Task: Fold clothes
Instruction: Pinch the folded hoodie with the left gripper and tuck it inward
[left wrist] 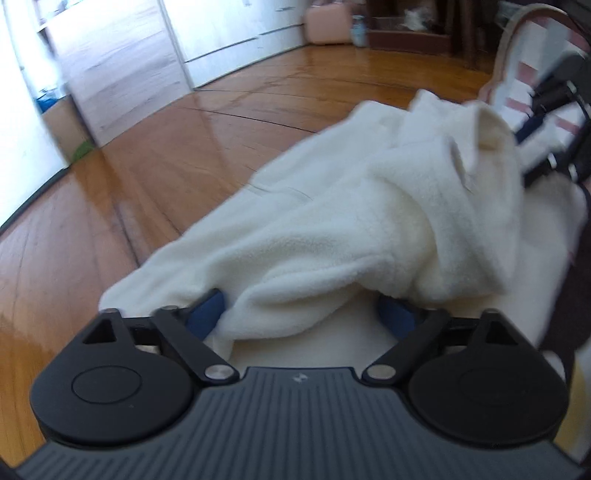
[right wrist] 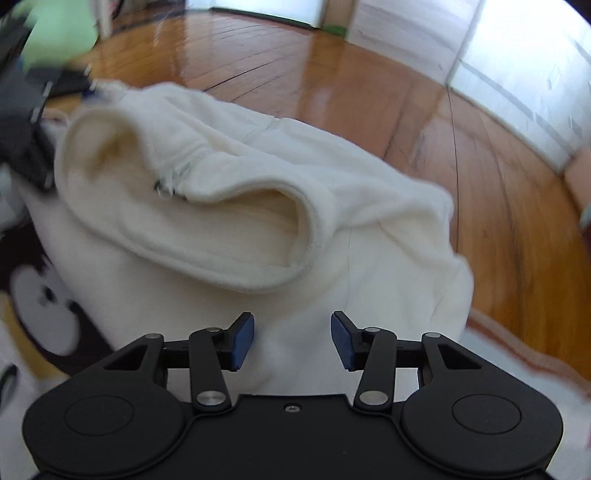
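A cream-white fleece garment (left wrist: 332, 229) with a zip lies bunched, partly on the wooden floor and partly on a rug. My left gripper (left wrist: 300, 314) is open wide at its near edge. Fleece drapes over both blue pads (left wrist: 205, 314) and hides the tips. In the right wrist view the garment (right wrist: 332, 240) shows a rolled cuff opening facing me. My right gripper (right wrist: 293, 338) hovers open just above the fleece, holding nothing. Each gripper also shows blurred in the other's view: the right gripper (left wrist: 550, 99) at the garment's far end, the left gripper (right wrist: 26, 118) at its left end.
Glossy wooden floor (left wrist: 221, 122) spreads beyond the garment. A pink-striped rug (left wrist: 532, 74) and a cartoon-print rug (right wrist: 40, 295) lie under its edges. White cupboard doors (left wrist: 229, 33), a pink case (left wrist: 328, 20) and a dark shelf unit (left wrist: 410, 33) stand along the far wall.
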A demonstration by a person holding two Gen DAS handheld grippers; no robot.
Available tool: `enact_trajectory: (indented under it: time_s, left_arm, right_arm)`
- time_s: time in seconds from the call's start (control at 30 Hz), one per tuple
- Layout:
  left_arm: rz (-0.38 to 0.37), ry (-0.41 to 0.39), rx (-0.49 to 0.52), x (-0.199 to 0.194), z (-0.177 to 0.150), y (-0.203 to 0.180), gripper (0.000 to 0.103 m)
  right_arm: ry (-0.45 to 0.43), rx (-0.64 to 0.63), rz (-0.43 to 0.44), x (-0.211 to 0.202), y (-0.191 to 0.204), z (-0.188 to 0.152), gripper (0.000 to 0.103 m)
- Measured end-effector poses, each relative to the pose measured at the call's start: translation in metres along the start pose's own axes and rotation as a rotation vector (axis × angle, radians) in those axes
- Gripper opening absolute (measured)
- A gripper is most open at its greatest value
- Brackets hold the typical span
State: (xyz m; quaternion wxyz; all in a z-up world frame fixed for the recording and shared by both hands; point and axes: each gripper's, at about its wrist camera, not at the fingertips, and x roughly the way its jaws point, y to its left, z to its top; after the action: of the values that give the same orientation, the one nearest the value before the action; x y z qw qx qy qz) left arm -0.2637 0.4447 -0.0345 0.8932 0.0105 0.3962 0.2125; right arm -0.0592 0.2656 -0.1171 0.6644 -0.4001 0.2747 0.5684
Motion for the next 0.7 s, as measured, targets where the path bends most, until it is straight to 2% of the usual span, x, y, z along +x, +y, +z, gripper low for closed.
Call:
enact_trajectory:
  time_s: [0.07,0.2,0.23,0.27,0.3,0.33,0.37,0.4,0.43,0.47,0.5,0.6,0.7]
  left_arm:
    - [0.01,0.004,-0.053,0.003,0.011,0.012,0.02]
    - [0.031,0.011,-0.159,0.008,0.033,0.036,0.016]
    - [0.05,0.004,-0.179,0.009,0.037,0.042,0.016]
    - [0.079,-0.008,-0.22,0.012,0.04,0.052,0.016]
    - [0.11,-0.02,-0.272,0.015,0.043,0.063,0.02]
    - [0.145,-0.019,-0.36,0.02,0.039,0.079,0.032]
    - [0.182,-0.012,-0.463,0.025,0.033,0.097,0.066]
    - [0.219,-0.005,-0.566,0.03,0.027,0.115,0.083]
    - [0.263,0.027,-0.631,0.032,0.016,0.129,0.092]
    - [0.31,0.069,-0.68,0.032,0.004,0.14,0.091]
    - [0.306,0.071,-0.689,0.028,-0.009,0.148,0.091]
    - [0.208,0.038,-0.662,0.01,-0.048,0.159,0.092]
    - [0.085,0.055,-0.714,0.012,-0.071,0.174,0.091]
  right_arm:
    - [-0.025,-0.022,-0.032,0.005,-0.004,0.003,0.04]
    - [-0.099,0.052,-0.048,0.012,-0.029,0.036,0.035]
    - [-0.11,0.066,-0.057,0.014,-0.037,0.049,0.029]
    - [-0.122,0.08,-0.065,0.017,-0.044,0.062,0.012]
    - [-0.133,0.119,-0.075,0.017,-0.055,0.07,0.008]
    - [-0.142,0.185,-0.087,0.014,-0.071,0.072,0.011]
    - [-0.152,0.251,-0.098,0.011,-0.086,0.075,0.015]
    - [-0.161,0.317,-0.109,0.009,-0.101,0.077,0.021]
    - [-0.17,0.383,-0.121,0.006,-0.117,0.08,0.027]
    - [-0.179,0.449,-0.132,0.004,-0.132,0.082,0.034]
    - [-0.187,0.515,-0.143,0.001,-0.147,0.084,0.036]
    - [-0.129,0.571,-0.12,0.011,-0.157,0.061,0.038]
    - [-0.055,0.565,-0.064,0.024,-0.148,0.035,0.046]
